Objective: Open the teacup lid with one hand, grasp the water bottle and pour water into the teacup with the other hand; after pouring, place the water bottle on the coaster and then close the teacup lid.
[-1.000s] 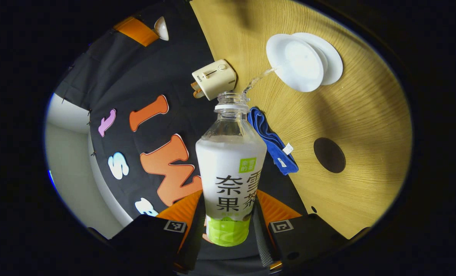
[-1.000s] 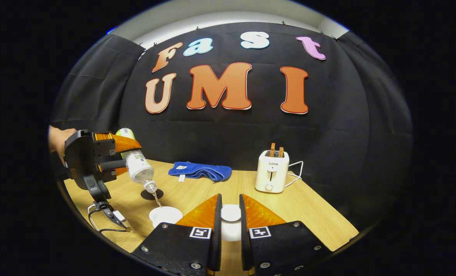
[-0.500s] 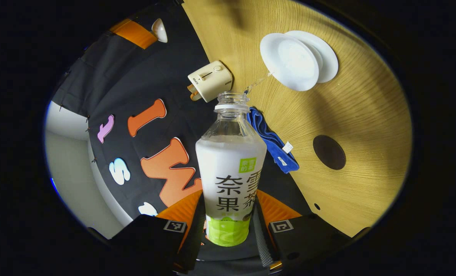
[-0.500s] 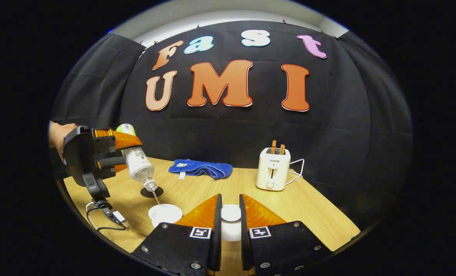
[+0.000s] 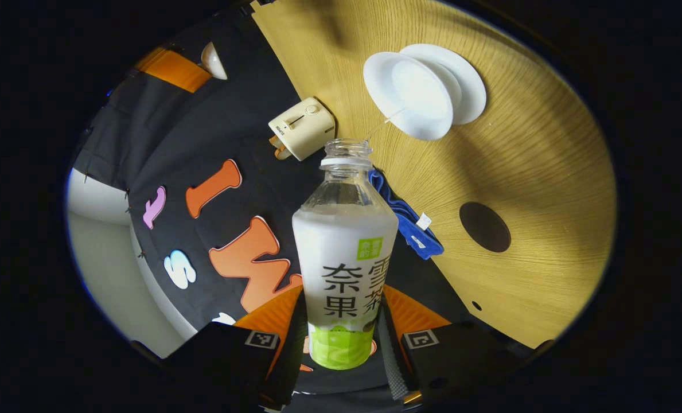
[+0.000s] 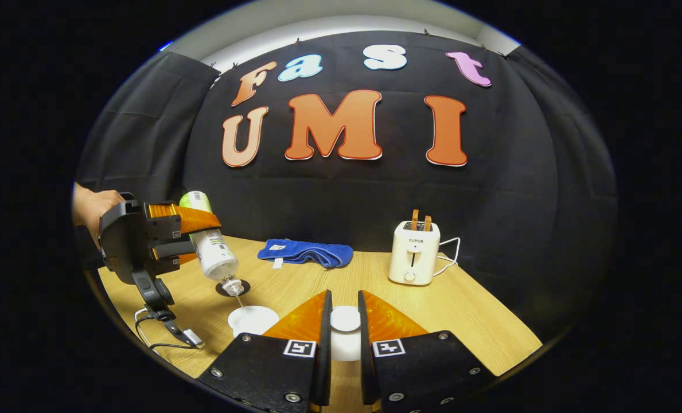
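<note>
We pour: our left claw [image 5: 341,338] clamps the tilted water bottle [image 5: 345,252], a thin stream reaching the teacup [image 5: 406,94]. Our right claw [image 6: 343,335] grips the lifted lid [image 6: 345,318]; coaster [image 5: 484,226] and closing remain.

Wooden table [image 6: 461,310], white teacup on saucer [image 5: 415,94], dark round coaster [image 5: 484,226], blue cloth [image 6: 306,252], cream toaster [image 6: 414,261]

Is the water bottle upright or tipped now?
Tipped: the water bottle slants mouth-down in the left gripper, a thin stream reaching the teacup.
</note>
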Tool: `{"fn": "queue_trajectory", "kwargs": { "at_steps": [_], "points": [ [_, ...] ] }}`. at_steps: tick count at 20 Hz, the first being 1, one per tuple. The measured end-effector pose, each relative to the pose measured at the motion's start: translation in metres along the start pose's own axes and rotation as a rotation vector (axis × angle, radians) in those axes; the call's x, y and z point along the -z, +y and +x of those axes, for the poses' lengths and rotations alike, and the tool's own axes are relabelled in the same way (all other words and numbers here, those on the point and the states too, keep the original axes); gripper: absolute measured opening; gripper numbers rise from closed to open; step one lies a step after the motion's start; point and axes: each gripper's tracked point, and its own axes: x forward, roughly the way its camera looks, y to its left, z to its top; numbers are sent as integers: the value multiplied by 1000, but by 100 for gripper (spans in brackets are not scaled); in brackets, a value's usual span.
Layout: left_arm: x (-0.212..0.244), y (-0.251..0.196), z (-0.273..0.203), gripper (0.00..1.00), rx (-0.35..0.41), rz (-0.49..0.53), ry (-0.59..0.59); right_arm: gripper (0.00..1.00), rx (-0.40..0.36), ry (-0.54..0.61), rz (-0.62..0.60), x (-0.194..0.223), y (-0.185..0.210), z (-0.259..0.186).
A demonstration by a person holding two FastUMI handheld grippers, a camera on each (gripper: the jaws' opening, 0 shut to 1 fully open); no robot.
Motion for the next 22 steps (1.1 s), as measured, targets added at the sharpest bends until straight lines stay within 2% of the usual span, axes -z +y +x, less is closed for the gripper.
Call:
{"fn": "queue_trajectory", "kwargs": {
  "at_steps": [4, 9, 11, 15, 17, 22],
  "points": [
    [-4, -8, 3, 64, 8, -23, -10, 22, -7, 6, -7, 1, 5, 1],
    [4, -4, 3, 63, -24, -194, -7, 22, -20, 1, -4, -4, 12, 3],
    [7, 2, 2, 63, -68, -302, -12, 22, -21, -5, -5, -7, 13, 3],
    [20, 21, -4, 65, -208, -517, -3, 22, -19, -8, -1, -11, 17, 6],
    [35, 25, -8, 63, -260, -664, 26, 22, -30, -5, 8, -13, 21, 7],
    [70, 51, -14, 62, -388, -905, 71, 22, -44, 0, 2, -21, 32, 12]
  ]
}}
